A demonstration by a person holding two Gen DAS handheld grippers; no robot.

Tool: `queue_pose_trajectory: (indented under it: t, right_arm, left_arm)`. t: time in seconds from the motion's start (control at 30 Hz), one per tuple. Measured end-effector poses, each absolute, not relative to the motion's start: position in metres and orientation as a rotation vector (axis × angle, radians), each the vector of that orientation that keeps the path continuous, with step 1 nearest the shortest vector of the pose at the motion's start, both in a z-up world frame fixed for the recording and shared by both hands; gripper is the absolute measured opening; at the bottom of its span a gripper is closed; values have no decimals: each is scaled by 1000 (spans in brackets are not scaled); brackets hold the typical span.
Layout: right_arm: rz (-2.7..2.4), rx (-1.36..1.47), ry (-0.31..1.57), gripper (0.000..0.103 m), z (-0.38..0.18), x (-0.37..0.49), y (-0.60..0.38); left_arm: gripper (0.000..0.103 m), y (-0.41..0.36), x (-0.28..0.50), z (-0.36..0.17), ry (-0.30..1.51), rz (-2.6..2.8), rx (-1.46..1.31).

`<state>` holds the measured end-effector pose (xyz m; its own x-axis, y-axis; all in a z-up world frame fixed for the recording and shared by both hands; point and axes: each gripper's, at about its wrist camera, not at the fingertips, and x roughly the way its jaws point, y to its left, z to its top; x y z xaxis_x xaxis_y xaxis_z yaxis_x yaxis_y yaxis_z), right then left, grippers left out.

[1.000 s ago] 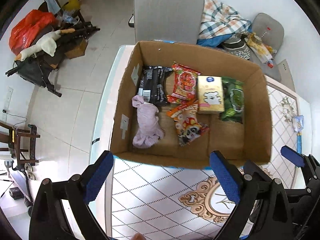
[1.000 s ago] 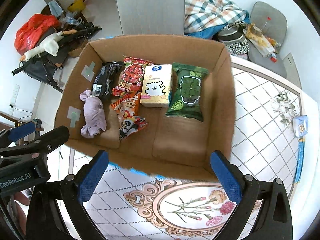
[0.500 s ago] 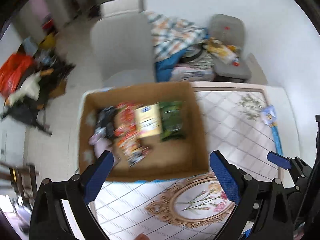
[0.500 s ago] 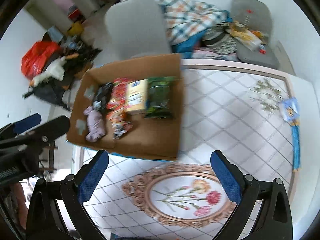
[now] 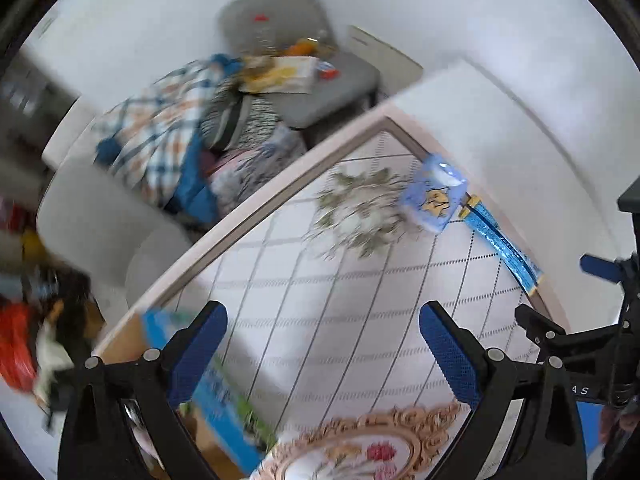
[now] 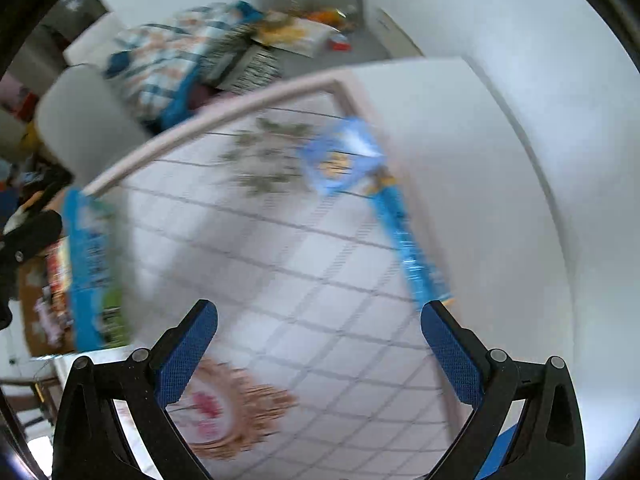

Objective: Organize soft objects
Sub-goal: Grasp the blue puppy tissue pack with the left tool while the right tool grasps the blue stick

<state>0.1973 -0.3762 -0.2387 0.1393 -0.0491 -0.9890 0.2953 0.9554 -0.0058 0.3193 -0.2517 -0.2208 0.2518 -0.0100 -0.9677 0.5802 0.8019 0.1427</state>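
Much of the patterned tabletop [image 5: 340, 288] lies bare between the cardboard box [image 6: 36, 292] at its left edge and two blue things by the far right rim. Both views are motion-blurred. A pale blue soft packet [image 5: 434, 196] lies near the far corner, with a long blue sachet strip [image 5: 500, 244] just beside it along the right border. Only the right wrist view shows snack packs inside the box; only the left wrist view shows the right gripper [image 5: 576, 296] off to the side. The left gripper [image 5: 322, 340] and right gripper [image 6: 318, 340] are both spread wide, empty, hovering above open table.
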Motion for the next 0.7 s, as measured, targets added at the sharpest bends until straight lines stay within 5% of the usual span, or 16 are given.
queue_pose_trajectory:
  t: [0.3,0.7]
  right_arm:
    - [-245,266,1593,103,-354,229,-462]
    - [-206,326,1660,103,-408,246,-490]
  left_arm:
    - [98,-370,348,-324,1383,-529,796]
    - [98,-427,366,-408,1447,-598,1003]
